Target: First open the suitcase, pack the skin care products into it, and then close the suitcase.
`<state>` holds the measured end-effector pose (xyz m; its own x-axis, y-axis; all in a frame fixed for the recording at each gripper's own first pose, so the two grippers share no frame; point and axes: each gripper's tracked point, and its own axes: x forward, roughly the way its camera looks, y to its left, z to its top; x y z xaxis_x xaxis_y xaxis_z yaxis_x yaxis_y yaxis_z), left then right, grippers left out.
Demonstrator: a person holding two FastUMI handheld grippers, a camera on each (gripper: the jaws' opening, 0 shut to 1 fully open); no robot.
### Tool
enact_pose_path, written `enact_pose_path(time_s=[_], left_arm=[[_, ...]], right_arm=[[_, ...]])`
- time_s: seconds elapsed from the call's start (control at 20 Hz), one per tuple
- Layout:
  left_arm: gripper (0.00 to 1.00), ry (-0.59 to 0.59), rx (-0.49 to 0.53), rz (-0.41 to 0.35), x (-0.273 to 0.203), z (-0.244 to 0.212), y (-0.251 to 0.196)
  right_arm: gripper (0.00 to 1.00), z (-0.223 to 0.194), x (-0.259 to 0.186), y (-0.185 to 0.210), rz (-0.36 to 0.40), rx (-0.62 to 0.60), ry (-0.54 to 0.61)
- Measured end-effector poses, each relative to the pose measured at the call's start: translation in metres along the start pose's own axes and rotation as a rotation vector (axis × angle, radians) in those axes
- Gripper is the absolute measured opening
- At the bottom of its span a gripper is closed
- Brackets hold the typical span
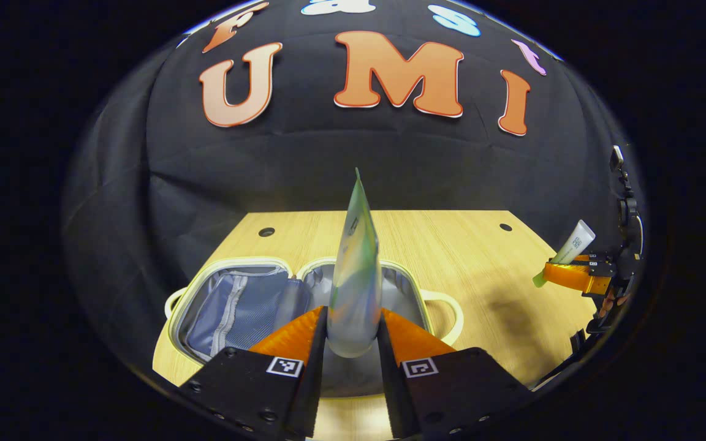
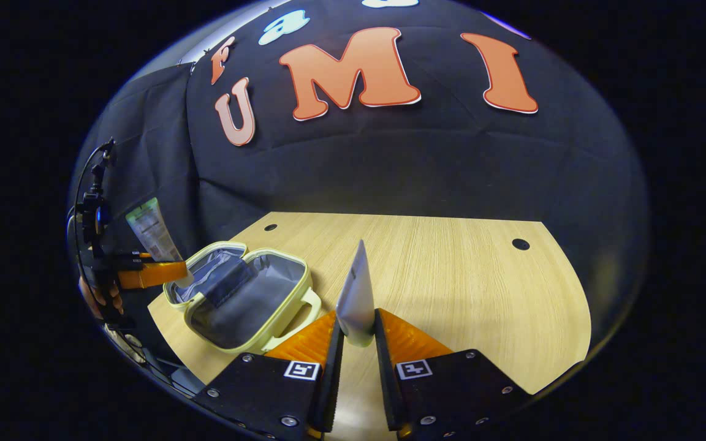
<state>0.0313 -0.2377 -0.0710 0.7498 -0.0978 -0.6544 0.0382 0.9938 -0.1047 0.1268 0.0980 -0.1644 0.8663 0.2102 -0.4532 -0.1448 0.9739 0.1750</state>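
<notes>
The left gripper [image 1: 353, 334] pinches an upright green-and-white plastic tube [image 1: 355, 275] above the open pale-yellow hard-shell suitcase [image 1: 206, 278] (grey-lined, lying at 12 o'clock on the light wooden table [image 1: 451, 245]). The right gripper [image 2: 358, 335] clamps a white tube [image 2: 356, 294]; the suitcase lies at its 10 o'clock.

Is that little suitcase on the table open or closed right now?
Open. The suitcase lies flat on the table with both halves spread apart, its grey lining and a mesh pocket showing.
</notes>
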Motion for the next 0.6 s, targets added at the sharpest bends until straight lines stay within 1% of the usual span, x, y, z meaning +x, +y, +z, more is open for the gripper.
enact_pose_path(time_s=[0.15,0.25,0.45,0.5,0.55,0.6], left_arm=[[0.46,0.077,-0.047,-0.074,0.018,-0.018,0.014],[0.45,0.143,-0.051,-0.120,0.035,-0.037,0.026],[0.46,0.257,-0.049,-0.217,0.059,-0.064,0.031],[0.45,0.294,-0.044,-0.234,0.063,-0.070,0.032],[0.45,0.322,-0.041,-0.254,0.068,-0.076,0.032],[0.45,0.354,-0.041,-0.275,0.072,-0.084,0.033]], right_arm=[[0.31,-0.002,0.010,0.033,-0.018,0.008,0.014],[0.32,-0.001,0.015,0.058,-0.027,0.025,0.015],[0.31,-0.009,0.027,0.087,-0.060,0.063,0.038],[0.27,-0.013,0.028,0.094,-0.069,0.075,0.044],[0.31,-0.016,0.032,0.100,-0.082,0.087,0.049],[0.31,-0.019,0.034,0.104,-0.095,0.100,0.058]])
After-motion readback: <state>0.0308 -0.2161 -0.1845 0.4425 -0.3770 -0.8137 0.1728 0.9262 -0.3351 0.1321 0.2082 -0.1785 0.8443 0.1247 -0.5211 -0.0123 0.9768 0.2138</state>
